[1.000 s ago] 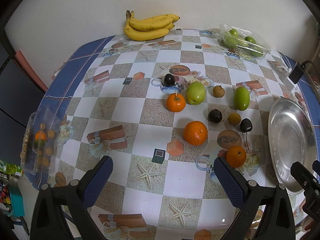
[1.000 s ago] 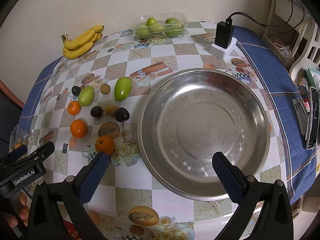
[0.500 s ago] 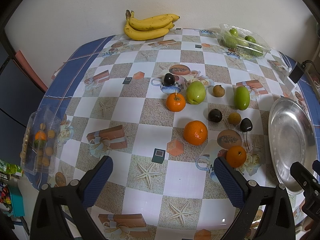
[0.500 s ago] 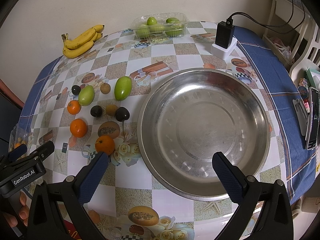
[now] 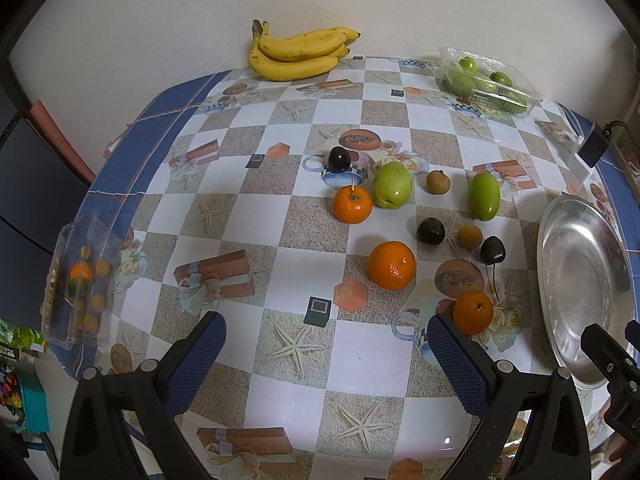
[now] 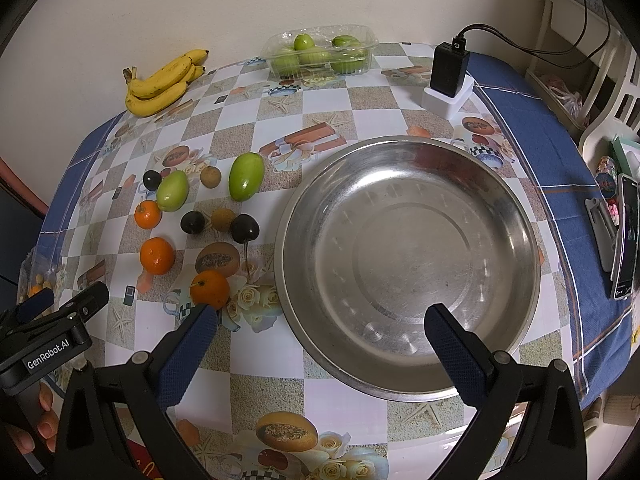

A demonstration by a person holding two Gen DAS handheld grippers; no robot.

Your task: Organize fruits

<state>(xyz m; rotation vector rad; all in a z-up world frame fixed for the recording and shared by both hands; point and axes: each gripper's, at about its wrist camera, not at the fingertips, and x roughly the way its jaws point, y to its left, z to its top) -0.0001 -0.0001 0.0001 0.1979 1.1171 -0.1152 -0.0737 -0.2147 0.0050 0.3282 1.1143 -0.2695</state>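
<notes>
Fruits (image 5: 391,265) lie loose on the table (image 5: 224,216), left of the empty bowl (image 6: 408,268). Left gripper (image 5: 328,354) and right gripper (image 6: 320,334) hover above, jaws spread wide, grasping nothing.

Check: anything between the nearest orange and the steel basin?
Nothing visible. The nearest orange sits just left of the steel basin, with only bare tablecloth between. The dark cherry lies farther back, off that path.

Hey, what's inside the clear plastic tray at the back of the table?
The clear plastic tray holds green fruits, several of them. Its glossy walls blur the lower ones, so an exact count can't be made.
</notes>
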